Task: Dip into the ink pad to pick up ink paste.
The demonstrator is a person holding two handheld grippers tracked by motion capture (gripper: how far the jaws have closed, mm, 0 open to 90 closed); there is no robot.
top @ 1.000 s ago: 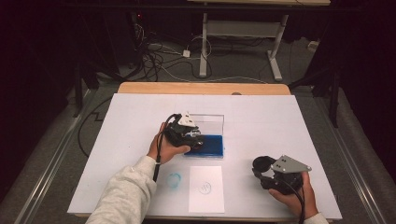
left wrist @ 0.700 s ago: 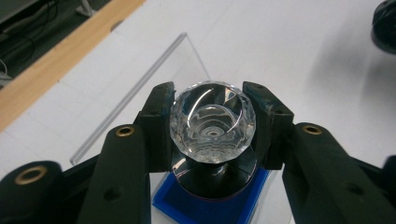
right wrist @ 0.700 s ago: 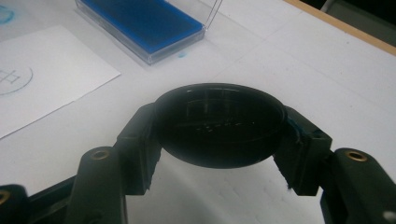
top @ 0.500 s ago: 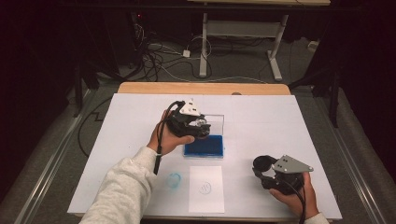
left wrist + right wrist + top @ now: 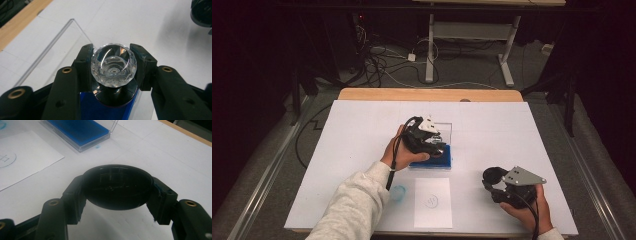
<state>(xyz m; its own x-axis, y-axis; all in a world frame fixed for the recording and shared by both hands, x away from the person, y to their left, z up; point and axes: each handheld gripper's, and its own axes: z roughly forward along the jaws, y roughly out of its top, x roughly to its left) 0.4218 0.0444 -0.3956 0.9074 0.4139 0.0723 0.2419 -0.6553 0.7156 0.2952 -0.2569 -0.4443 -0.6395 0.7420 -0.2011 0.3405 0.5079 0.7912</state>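
High view, left gripper [image 5: 432,142] over ink pad [image 5: 432,159], jaws clamping stamp [image 5: 113,65], right gripper [image 5: 502,182] jaws gripping cap [image 5: 117,186].

Wooden-edged table [image 5: 362,94] under a white cover sheet [image 5: 522,130] — at its middle a clear case with a blue ink pad [image 5: 443,159]. Near the front edge a white paper slip [image 5: 433,202] bearing a round stamp mark — beside it a blue smudge [image 5: 398,192].

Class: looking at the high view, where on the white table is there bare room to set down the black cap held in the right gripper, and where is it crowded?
Bare: the table left of the blue ink pad, the strip behind it, and the stretch between pad and right gripper. Crowded: the front middle, where the left gripper holds the crystal-knobbed stamp over the pad, above the stamped paper and a blue smudge.
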